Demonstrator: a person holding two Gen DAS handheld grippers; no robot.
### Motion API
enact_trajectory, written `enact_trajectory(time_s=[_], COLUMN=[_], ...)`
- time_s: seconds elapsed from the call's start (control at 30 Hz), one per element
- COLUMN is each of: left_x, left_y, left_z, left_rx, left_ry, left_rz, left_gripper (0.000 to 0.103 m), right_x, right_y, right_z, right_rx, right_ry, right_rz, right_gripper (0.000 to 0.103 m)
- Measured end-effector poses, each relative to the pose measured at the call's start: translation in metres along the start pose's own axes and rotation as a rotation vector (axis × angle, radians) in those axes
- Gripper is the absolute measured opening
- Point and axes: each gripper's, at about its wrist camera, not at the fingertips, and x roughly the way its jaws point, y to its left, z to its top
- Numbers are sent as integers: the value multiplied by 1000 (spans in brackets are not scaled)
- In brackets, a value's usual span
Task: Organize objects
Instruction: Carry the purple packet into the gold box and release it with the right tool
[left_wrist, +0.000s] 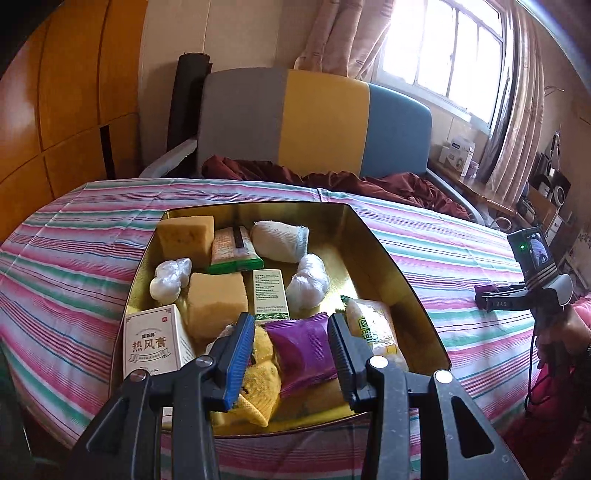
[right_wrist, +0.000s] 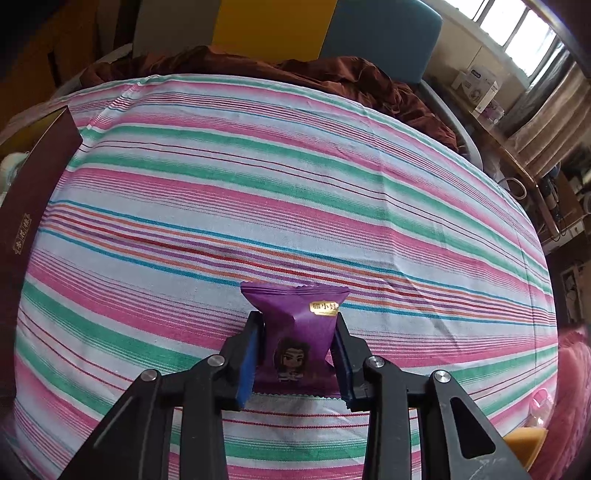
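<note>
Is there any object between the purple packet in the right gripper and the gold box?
Nothing visible: the purple packet, squeezed in the right gripper, has only bare striped sheet between it and the box.

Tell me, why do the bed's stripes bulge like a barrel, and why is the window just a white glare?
In both wrist views a fisheye lens bends the striped sheet into curves. In the left wrist view daylight overexposes the window, washing out the curtain beside it, and the gold tray reflects the light. In the right wrist view the purple snack packet looks sharp; the corners fall dark.
</note>
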Motion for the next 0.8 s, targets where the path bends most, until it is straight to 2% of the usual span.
enact_trajectory(time_s=[0.1,0.23,0.4,0.53,0.67,0.8], left_x=[-2,-6,-16,-20,-19,-15], left_y=[8,24,44,60,73,79], left_z=[-2,-1,5,3,-2,-5], left_rx=[-11,-48,-87,-112,-141,-157], left_ry=[-1,-3,-27,-24,-2,14], left_rz=[5,25,62,96,123,137], left_gripper=[41,41,41,41,41,43], right_x=[-15,-52,-104,-125,-122,-98], right_y=[5,34,118,178,222,247], right_z=[3,11,16,13,15,21], right_rx=[27,29,-104,-194,-260,-270], right_ry=[-23,-107,-215,-254,-247,-184], right_rz=[53,208,376,489,527,520], right_gripper=[36,36,36,37,37,39])
